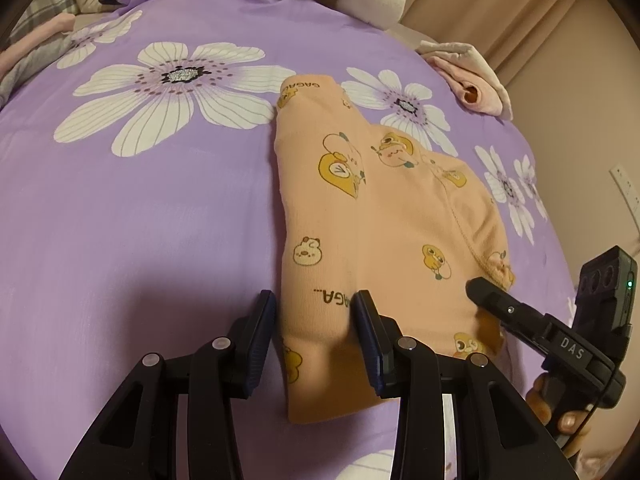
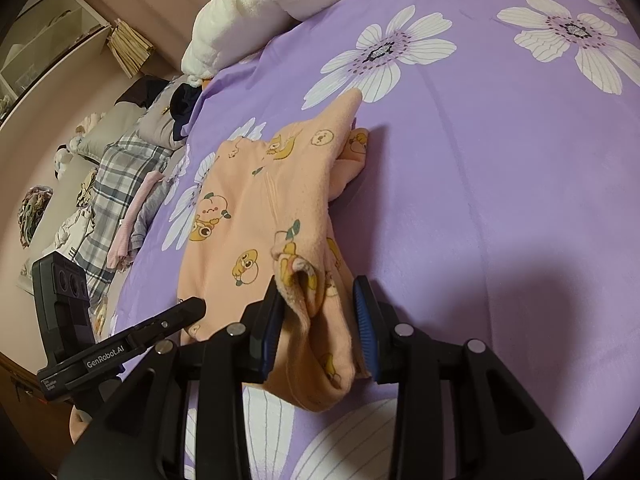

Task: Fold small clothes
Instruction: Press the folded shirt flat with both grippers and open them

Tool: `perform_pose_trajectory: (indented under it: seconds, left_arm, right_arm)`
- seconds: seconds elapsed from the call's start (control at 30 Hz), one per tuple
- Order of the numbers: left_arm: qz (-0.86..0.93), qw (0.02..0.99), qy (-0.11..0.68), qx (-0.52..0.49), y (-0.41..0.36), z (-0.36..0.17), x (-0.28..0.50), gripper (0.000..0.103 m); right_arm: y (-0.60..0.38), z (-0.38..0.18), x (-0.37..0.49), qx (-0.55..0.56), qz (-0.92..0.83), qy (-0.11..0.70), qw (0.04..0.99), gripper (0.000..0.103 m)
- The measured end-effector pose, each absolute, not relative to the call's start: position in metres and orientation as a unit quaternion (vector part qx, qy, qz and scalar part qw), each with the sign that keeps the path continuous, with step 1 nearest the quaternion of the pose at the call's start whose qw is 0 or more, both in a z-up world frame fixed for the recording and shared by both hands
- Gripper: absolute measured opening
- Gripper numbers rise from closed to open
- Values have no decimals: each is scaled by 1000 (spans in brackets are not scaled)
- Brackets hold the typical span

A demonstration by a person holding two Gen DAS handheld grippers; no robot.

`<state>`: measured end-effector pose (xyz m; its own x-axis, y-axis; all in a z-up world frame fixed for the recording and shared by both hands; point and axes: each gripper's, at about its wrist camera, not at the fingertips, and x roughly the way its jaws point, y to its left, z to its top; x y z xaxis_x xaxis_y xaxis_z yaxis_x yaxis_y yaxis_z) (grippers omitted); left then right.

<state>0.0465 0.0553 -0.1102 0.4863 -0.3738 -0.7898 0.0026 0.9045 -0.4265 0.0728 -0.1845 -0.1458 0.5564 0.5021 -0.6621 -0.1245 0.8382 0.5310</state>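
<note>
Peach cartoon-print knit garment (image 1: 384,216) lay folded lengthwise on purple floral bedsheet (image 1: 140,208). Left gripper (image 1: 316,328) spread open w/ fingers straddling garment's near left edge. Right gripper (image 2: 320,320) spread open around bunched near right edge, not clamped

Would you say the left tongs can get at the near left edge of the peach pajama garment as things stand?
Probably yes: the left tongs stand open astride that edge of the peach pajama garment, nothing between; the right tongs work its other side.
</note>
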Motion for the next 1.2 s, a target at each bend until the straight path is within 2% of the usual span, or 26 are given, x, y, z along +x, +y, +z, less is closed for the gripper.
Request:
perform_pose_trajectory:
  seconds: [1.2]
  left_arm:
    - [-102,842,501,-172,52,-110,34,38]
  right_arm:
    - [-193,-147,59,209,174,444,854,34]
